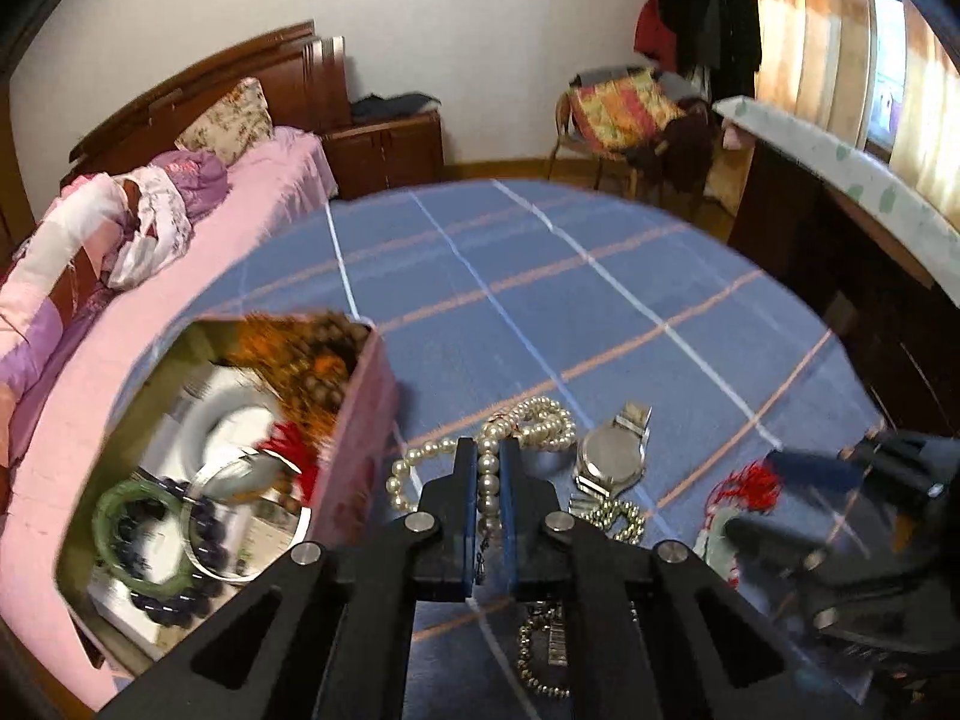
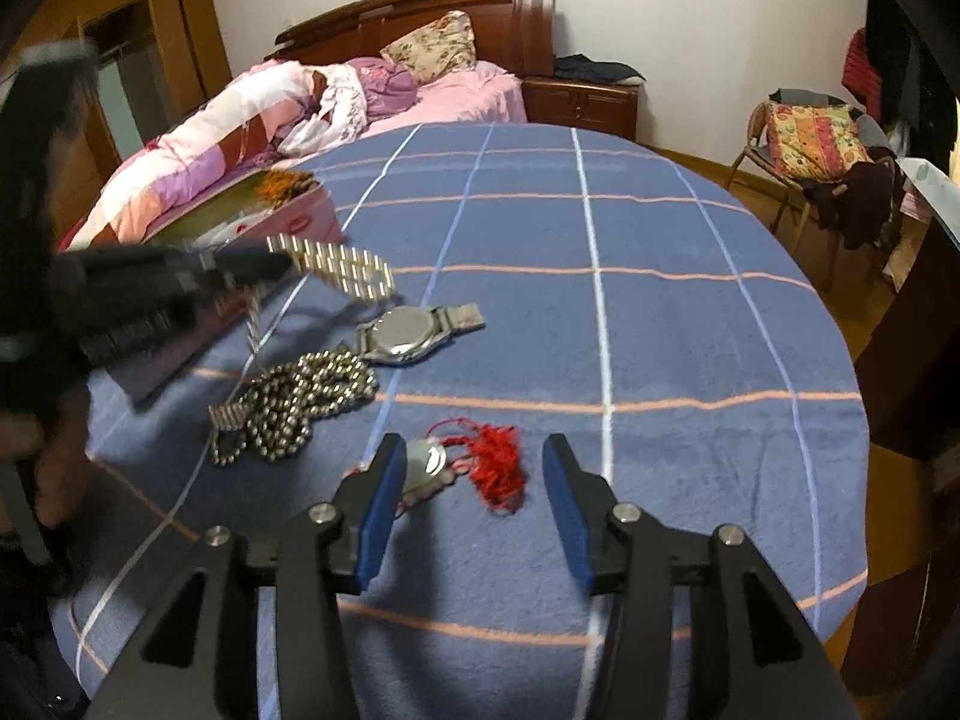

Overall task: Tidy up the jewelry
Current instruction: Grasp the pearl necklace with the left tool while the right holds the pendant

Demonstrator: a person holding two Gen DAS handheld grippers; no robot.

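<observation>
My left gripper (image 1: 487, 447) is shut on a white pearl necklace (image 1: 540, 420) lying on the blue checked tablecloth (image 1: 600, 300), just right of an open pink box (image 1: 360, 420). The box holds bangles, dark beads and orange tassels. A silver watch (image 1: 615, 450) and a metal bead chain (image 1: 618, 516) lie right of the pearls. My right gripper (image 2: 474, 444) stands open low over a pale pendant (image 2: 429, 462) on a red tasselled cord (image 2: 498, 471), its pads apart from it. In the right wrist view the left gripper (image 2: 270, 267) and the pearls (image 2: 342, 270) are blurred.
The round table's edge (image 2: 840, 420) curves off to the right, with a dark cabinet (image 2: 912, 330) beyond it. A bed with pink bedding (image 2: 240, 138) lies behind the box. A chair piled with clothes (image 2: 822, 150) stands at the far right.
</observation>
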